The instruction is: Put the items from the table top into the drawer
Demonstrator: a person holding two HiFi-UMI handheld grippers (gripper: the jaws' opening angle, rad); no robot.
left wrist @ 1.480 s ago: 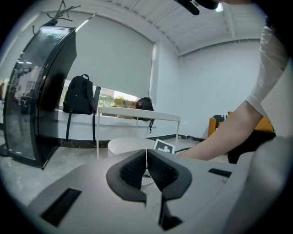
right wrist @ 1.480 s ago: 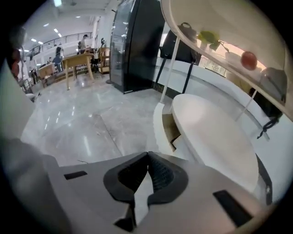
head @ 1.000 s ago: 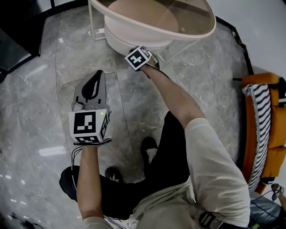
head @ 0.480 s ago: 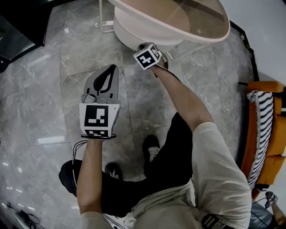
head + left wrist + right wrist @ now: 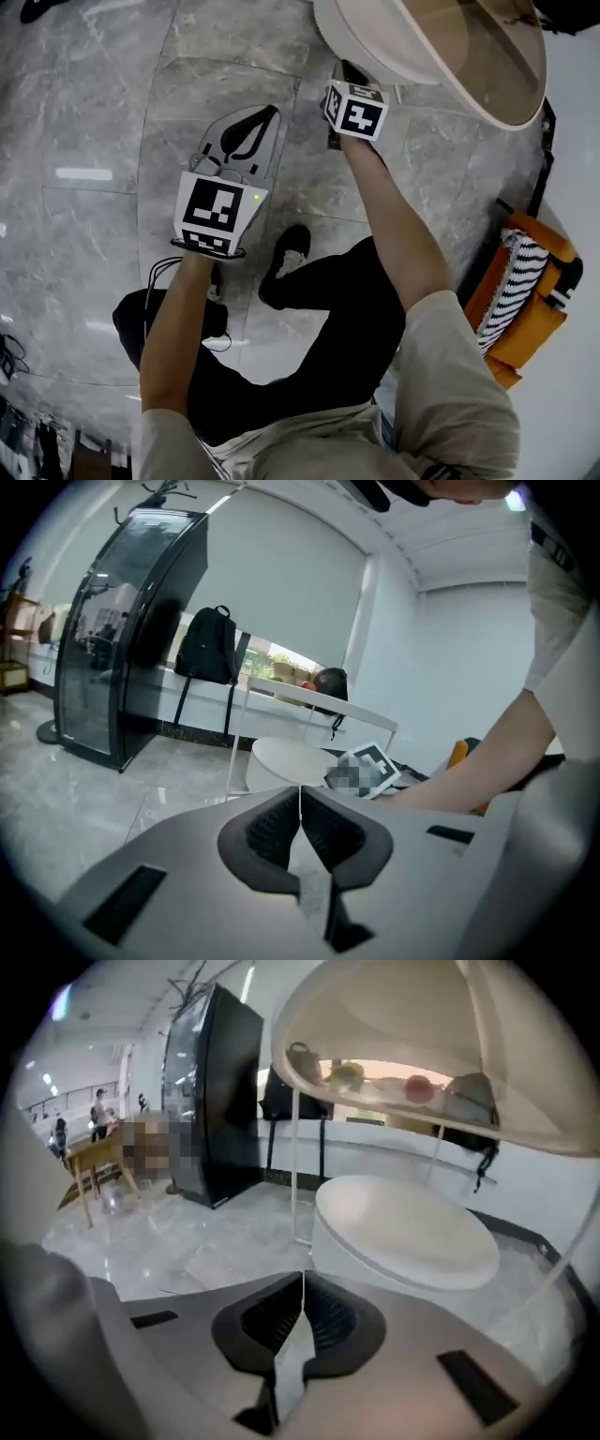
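head view, left gripper (image 5: pixel 269 112): it hangs over the grey floor (image 5: pixel 84 103), near the table but not touching it. its two jaws are pressed together.
head view, right gripper (image 5: pixel 343 75): its tip is right at the edge of the round table (image 5: pixel 441 101), just under the rim.
head view, table top: it looks bare, but the glass shines, so there may be small things i cannot see.
left gripper view, left gripper (image 5: pixel 300 794): the jaws are closed tight with nothing between them. the table (image 5: pixel 281 757) is ahead and apart.
right gripper view, right gripper (image 5: pixel 303 1283): the jaws are closed tight and hold nothing.
right gripper view, drawer part (image 5: pixel 412 1232): this is the low white round block under the top, just ahead of the jaws.
what could go wrong: closed jaws cannot grab anything, and the tip is so close to the rim that it could bump it.
which way it points: the block lies flat and is round, so it has no long side. no handle shows, so its opening side is unknown.
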